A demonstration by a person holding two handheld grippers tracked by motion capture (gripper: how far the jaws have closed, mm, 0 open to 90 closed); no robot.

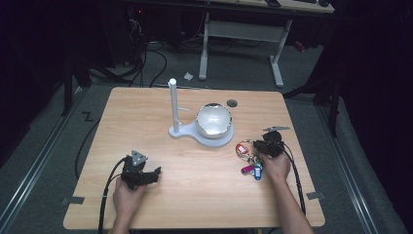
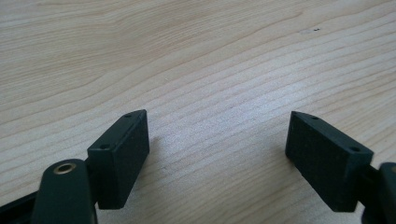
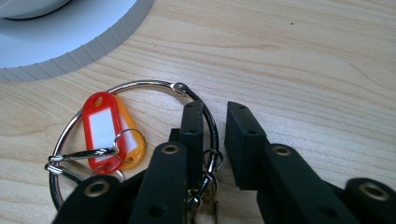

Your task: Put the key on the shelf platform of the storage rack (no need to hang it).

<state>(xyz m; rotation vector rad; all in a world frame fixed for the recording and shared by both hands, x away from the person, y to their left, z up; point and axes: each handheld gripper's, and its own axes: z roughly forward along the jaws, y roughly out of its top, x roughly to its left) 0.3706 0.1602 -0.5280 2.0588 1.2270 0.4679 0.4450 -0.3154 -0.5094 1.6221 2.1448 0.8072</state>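
From the high view, a white stand (image 1: 200, 130) with an upright post and a shiny domed bowl (image 1: 213, 120) sits near the middle of the wooden table (image 1: 146, 112), and everything else can be placed against it. The key ring (image 1: 243, 148) with its coloured tags lies on the table just to the right of the stand's base and a little nearer the person, with a purple tag and a blue tag trailing from it toward the person's right hand. The right gripper (image 1: 265, 146) is at the ring's right edge, held from behind by that hand. The left gripper (image 1: 148, 175) rests well away from the stand, toward the near left part of the table, its jaws spread. In the left gripper view, the two black jaws stand wide apart over bare wood grain with nothing between them. In the right gripper view, the stand's ribbed white base (image 3: 88, 44) fills the upper left corner, and the metal key ring (image 3: 140, 88) lies just below it with a red tag (image 3: 100, 126) over an orange tag (image 3: 130, 135). The right gripper (image 3: 215, 116) has its jaws drawn close together, straddling the wire of the ring on the side farthest from the stand; a narrow gap remains, and whether the pads already press on the wire cannot be told.
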